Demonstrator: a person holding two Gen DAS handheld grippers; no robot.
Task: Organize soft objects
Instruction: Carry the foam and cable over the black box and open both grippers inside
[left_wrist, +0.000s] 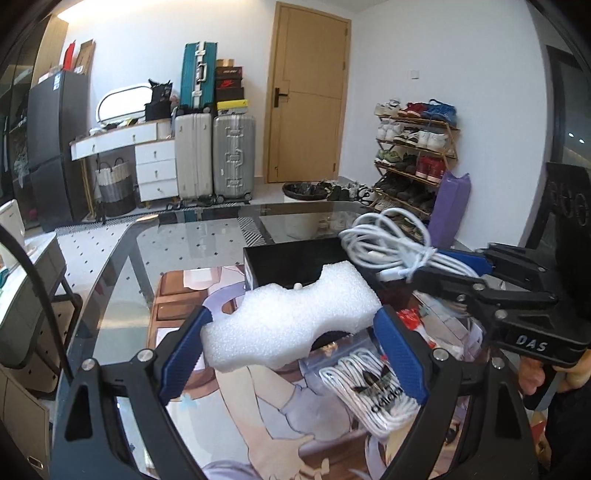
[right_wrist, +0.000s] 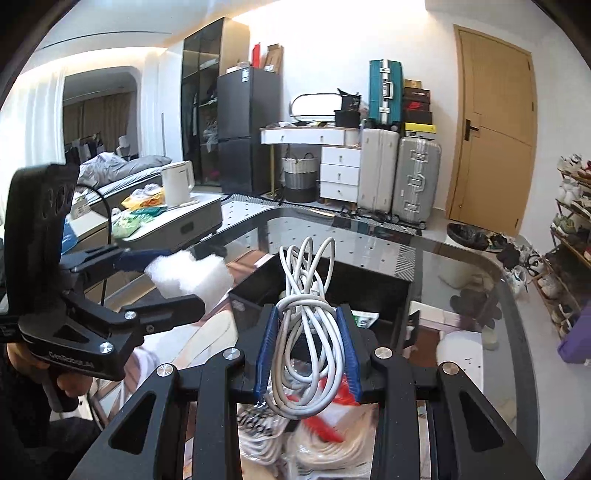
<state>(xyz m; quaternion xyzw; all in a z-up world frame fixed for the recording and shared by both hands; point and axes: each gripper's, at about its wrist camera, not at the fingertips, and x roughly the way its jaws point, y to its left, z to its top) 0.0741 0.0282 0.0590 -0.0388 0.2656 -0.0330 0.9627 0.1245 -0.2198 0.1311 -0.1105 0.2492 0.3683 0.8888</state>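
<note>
My left gripper (left_wrist: 291, 328) is shut on a white foam block (left_wrist: 291, 317) and holds it above the table, just in front of the open black box (left_wrist: 280, 262). My right gripper (right_wrist: 308, 347) is shut on a coiled white cable (right_wrist: 308, 314) and holds it over the near edge of the black box (right_wrist: 369, 284). The cable also shows in the left wrist view (left_wrist: 388, 243), at the right of the foam. The foam shows in the right wrist view (right_wrist: 192, 273), at the left. A packet of white Adidas socks (left_wrist: 373, 395) lies on the table below both grippers.
An anime print mat (left_wrist: 258, 406) covers the glass table (left_wrist: 192, 243). A red and white packet (right_wrist: 328, 417) lies by the socks. Beyond the table stand suitcases (left_wrist: 214, 158), a shoe rack (left_wrist: 413, 155), a bin (left_wrist: 303, 192) and a side table with a kettle (right_wrist: 177, 184).
</note>
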